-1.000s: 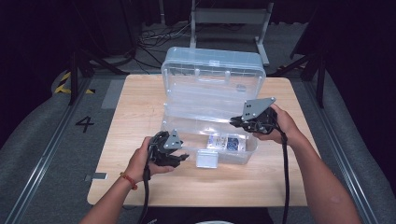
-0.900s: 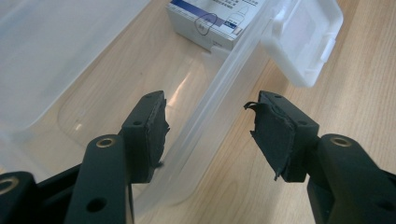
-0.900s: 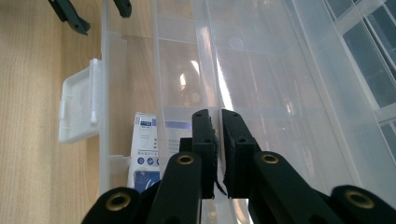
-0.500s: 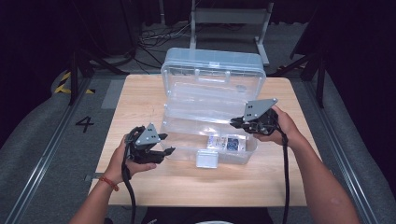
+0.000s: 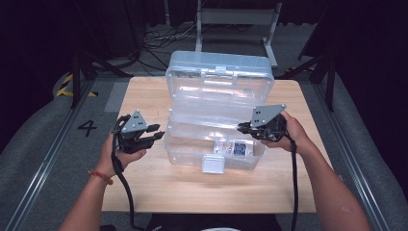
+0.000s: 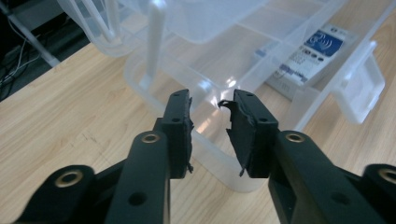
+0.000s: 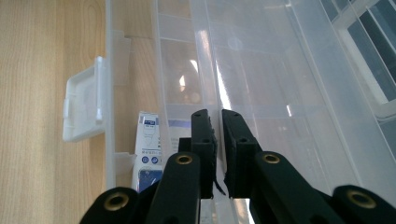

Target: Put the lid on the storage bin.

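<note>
A clear plastic box [image 5: 192,149] stands open on the wooden table [image 5: 144,98], with its lid [image 5: 219,79] upright behind it. A blue and white packet [image 5: 235,147] lies in the front compartment. My left gripper [image 5: 156,133] hovers just left of the box, aimed at its left corner [image 6: 140,70]. Its jaws have just been closing and still stand apart with nothing between them [image 6: 212,105]. My right gripper [image 5: 240,128] reaches into the box from the right. It is shut on the thin clear rim of an inner tray [image 7: 210,65], which runs into the gap of its jaws [image 7: 215,116].
The white latch [image 5: 213,163] hangs off the box's front wall, also seen as latch [image 7: 84,100] and latch [image 6: 362,88]. The packet [image 6: 313,56] lies near it. Bare wood stretches left of and in front of the box. A metal stand [image 5: 235,19] is behind the table.
My left gripper has pulled back leftward from the box front and risen a little, and its jaws stand narrower. The right gripper has stayed where it was.
</note>
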